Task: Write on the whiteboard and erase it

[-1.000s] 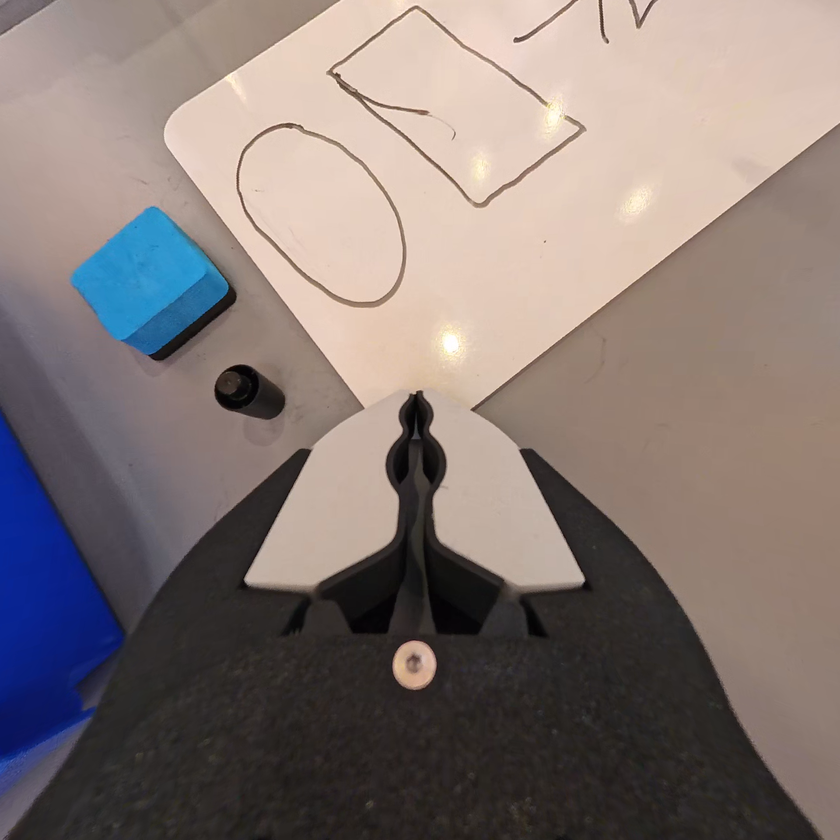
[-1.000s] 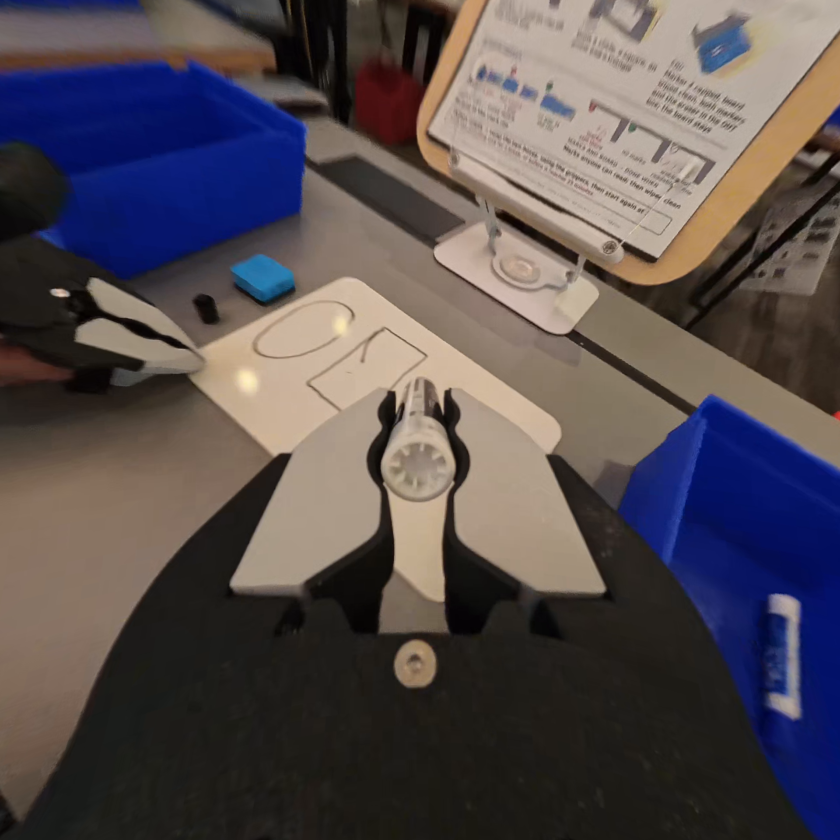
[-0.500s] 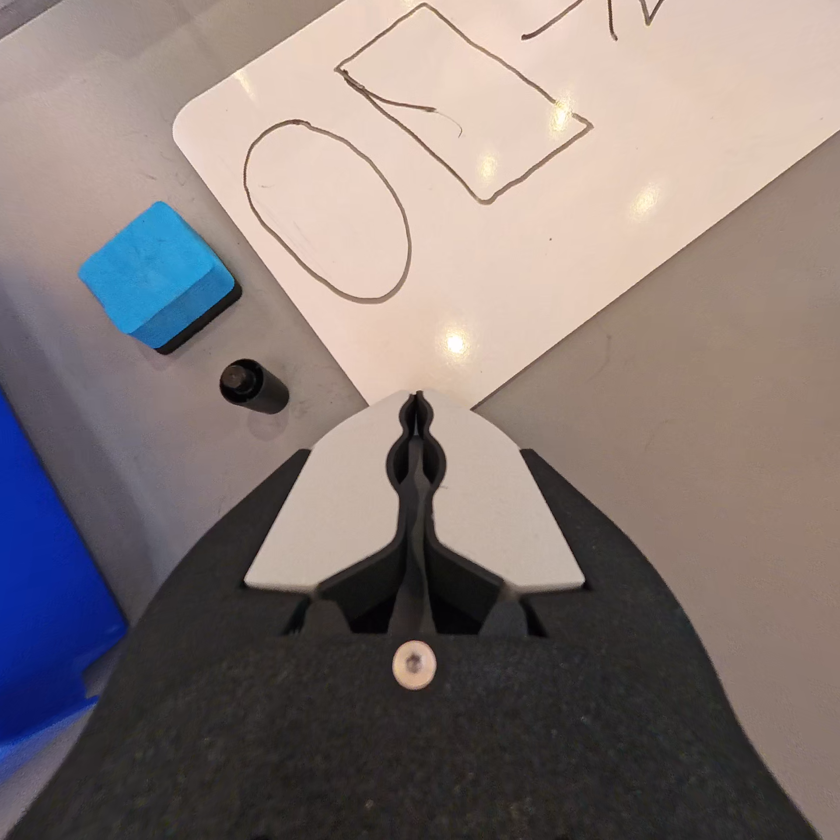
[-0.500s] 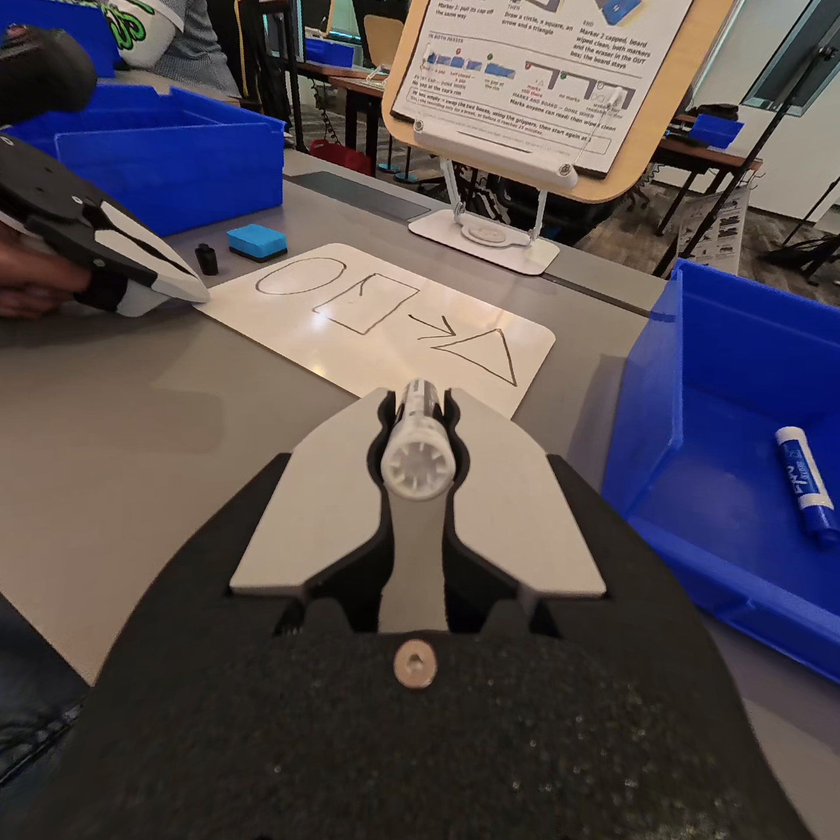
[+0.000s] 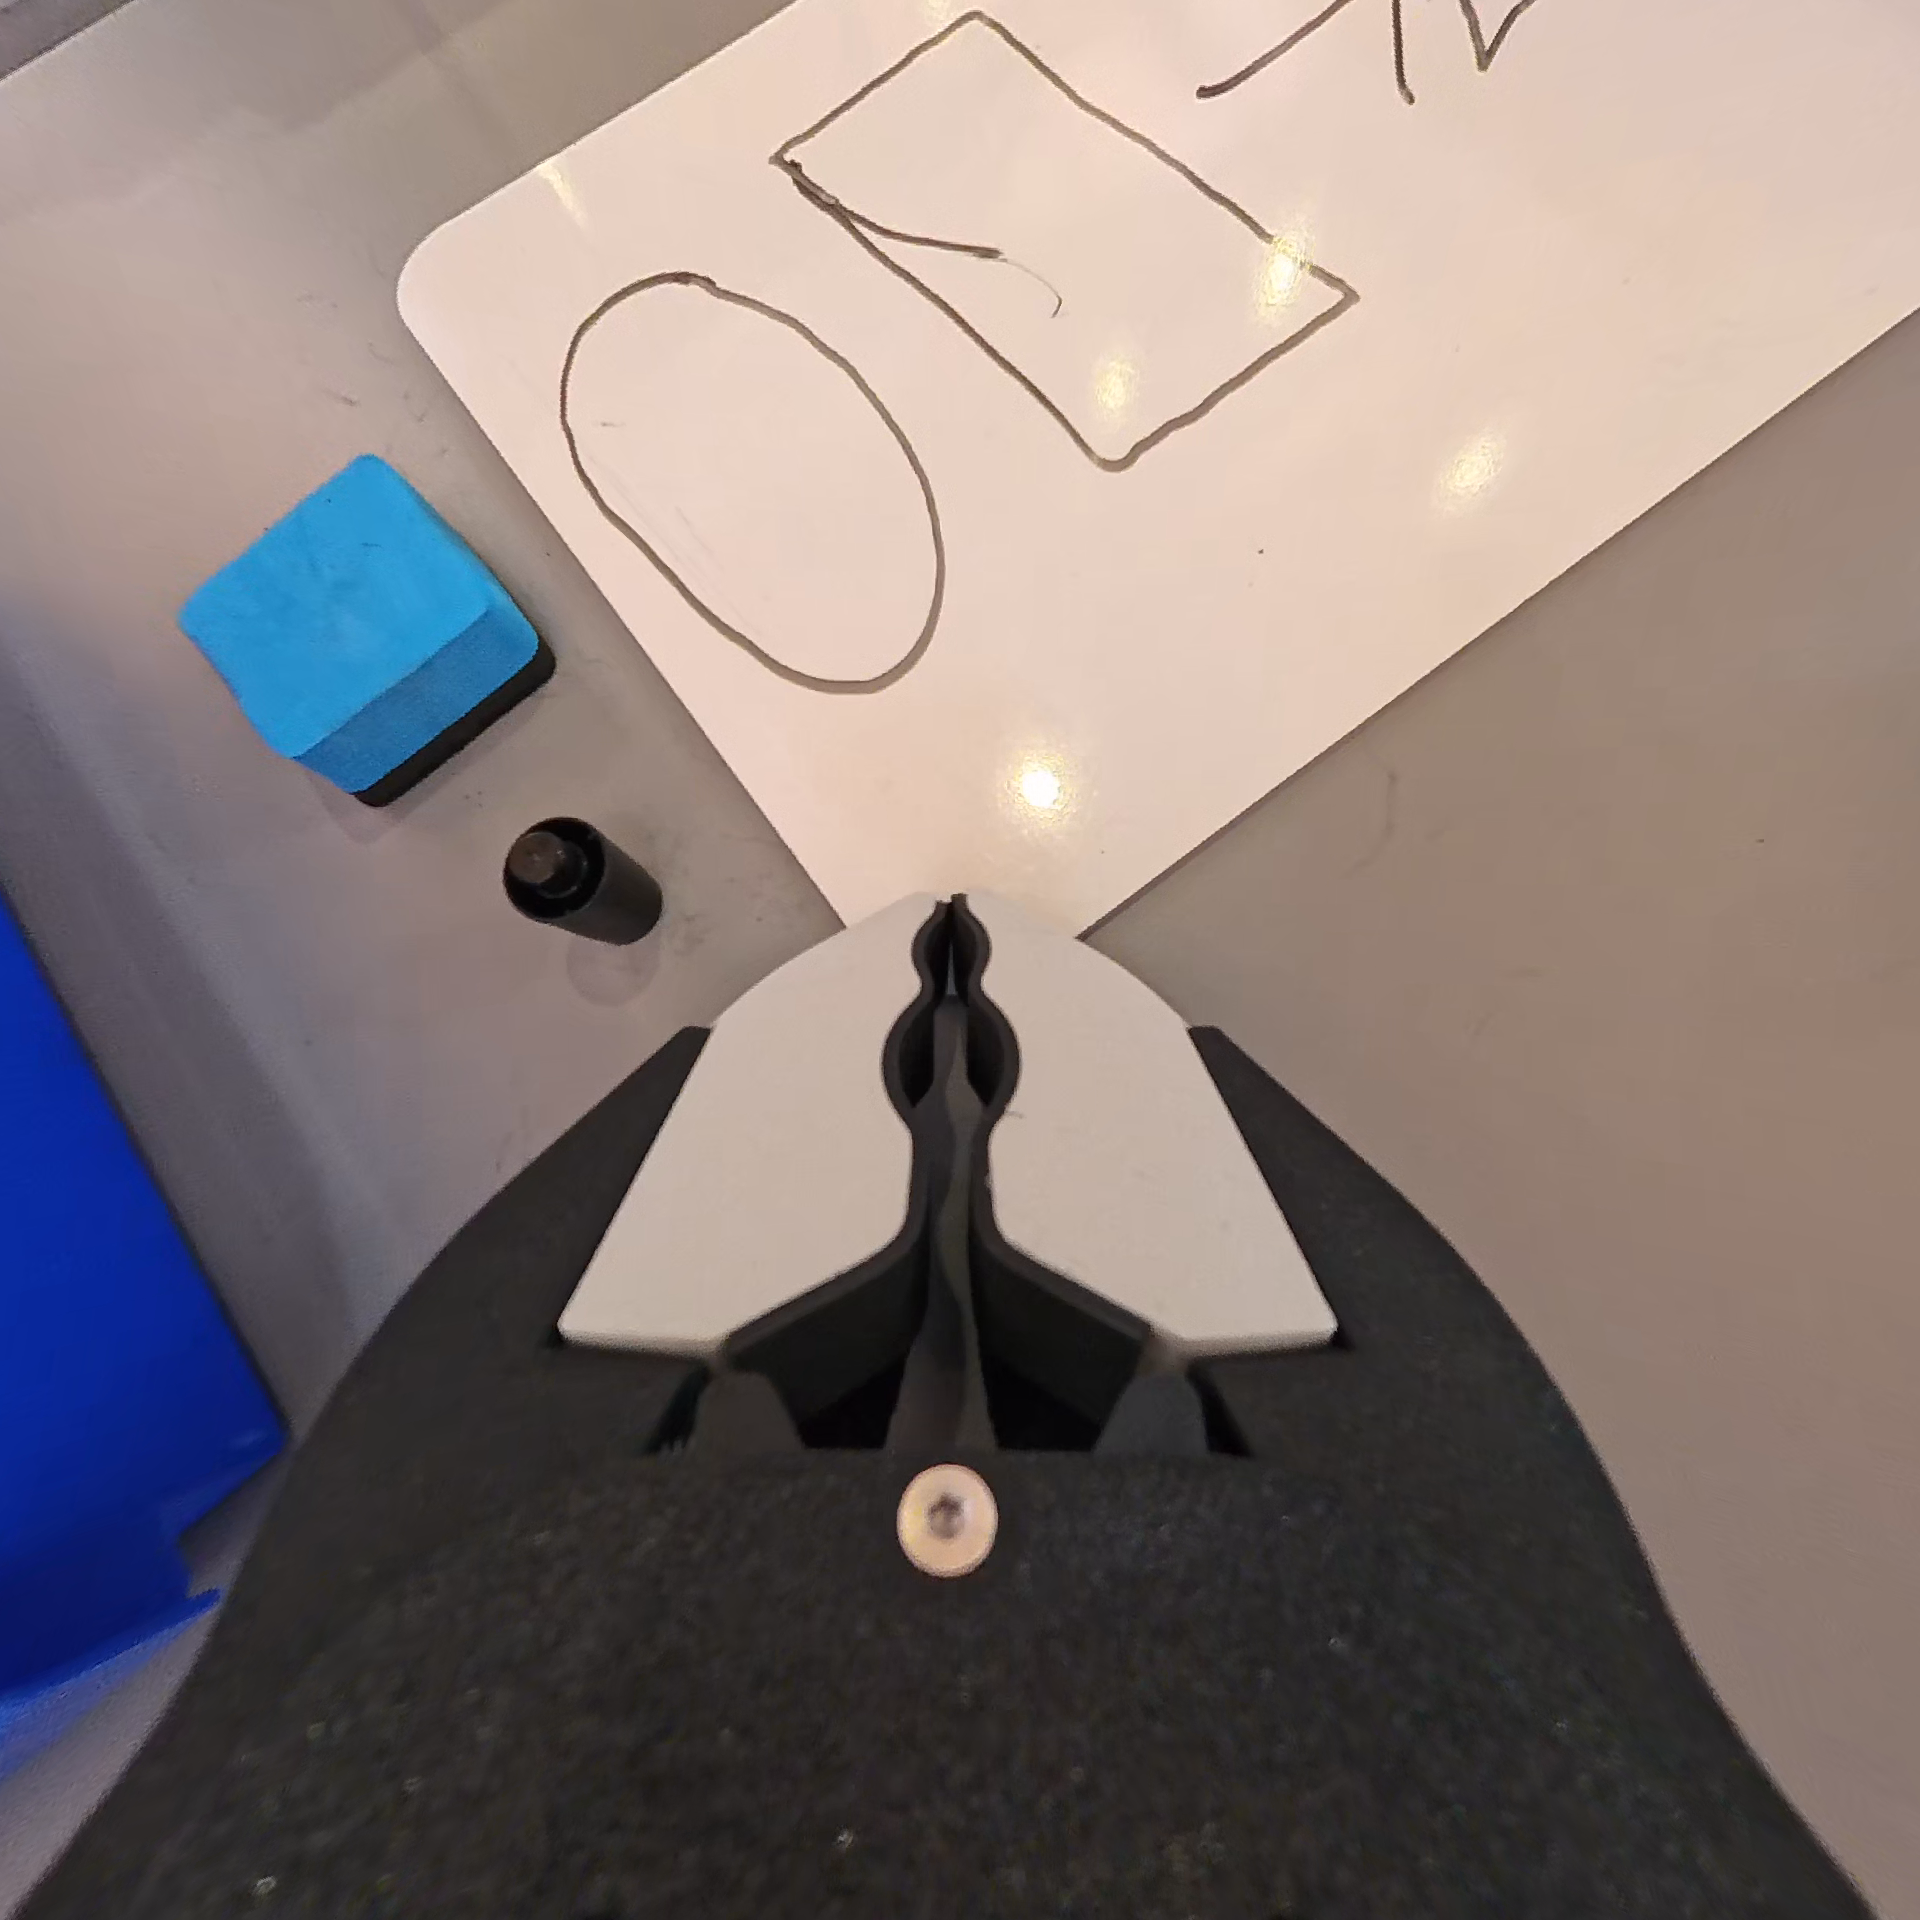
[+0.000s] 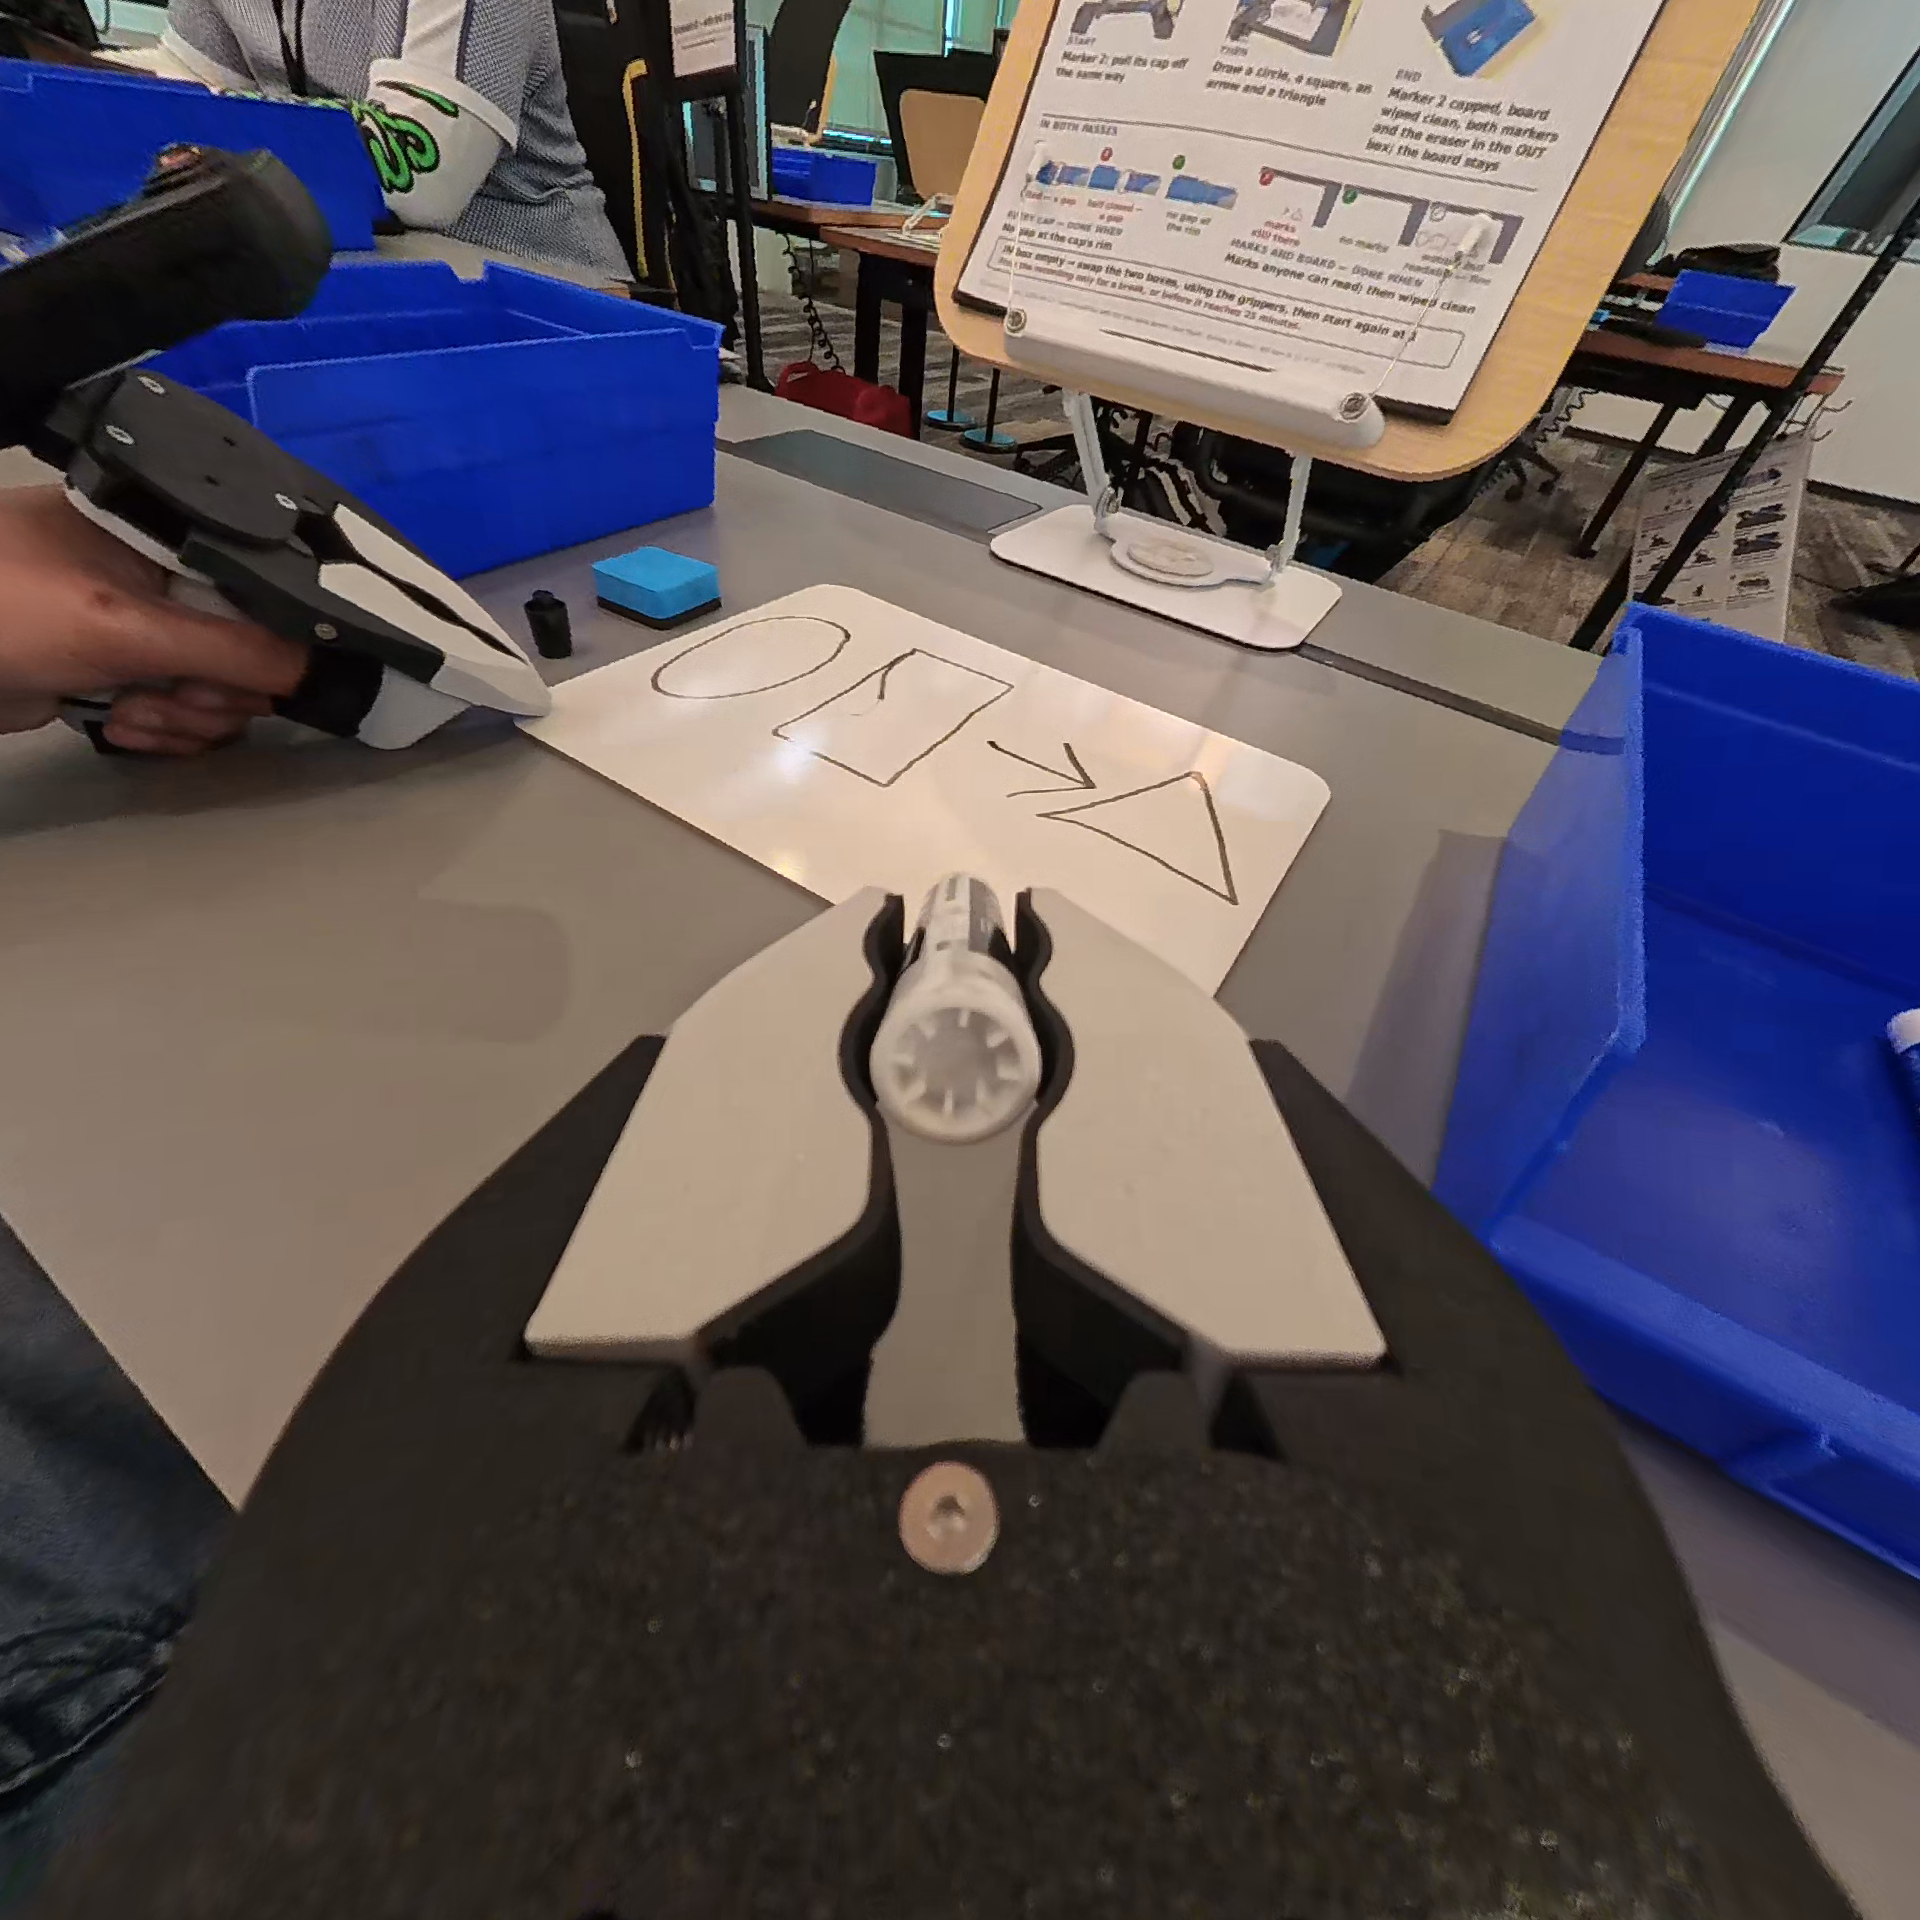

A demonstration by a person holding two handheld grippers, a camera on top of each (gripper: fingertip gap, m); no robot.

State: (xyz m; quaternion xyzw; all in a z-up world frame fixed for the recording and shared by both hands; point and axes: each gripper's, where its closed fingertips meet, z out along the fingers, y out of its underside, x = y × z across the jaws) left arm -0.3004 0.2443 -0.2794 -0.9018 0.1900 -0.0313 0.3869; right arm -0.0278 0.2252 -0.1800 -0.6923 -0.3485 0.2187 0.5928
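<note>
Four shapes are drawn on the whiteboard (image 6: 935, 748), which lies flat mid-table. Right gripper (image 6: 951, 914) has its jaws clamped round the marker (image 6: 954, 1039), off the board's near edge. Left gripper (image 5: 954, 914) is closed on nothing, tips at the board's corner. Eraser (image 5: 358, 629) and cap (image 5: 582, 883) sit just beside that end.

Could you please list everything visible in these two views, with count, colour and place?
Whiteboard: one, white, flat on table, bearing drawn shapes.
Eraser: one, blue with dark base, on table beside the board.
Marker cap: one, black, near eraser.
Marker: one, white barrel, in right gripper.
Second marker: one, blue and white, in right bin.
Bins: at least two, blue, either side.
Instruction stand: one, white base, behind board.
Table: one, grey.
Left gripper: shut, at board's corner.
Right gripper: shut on marker.
</note>
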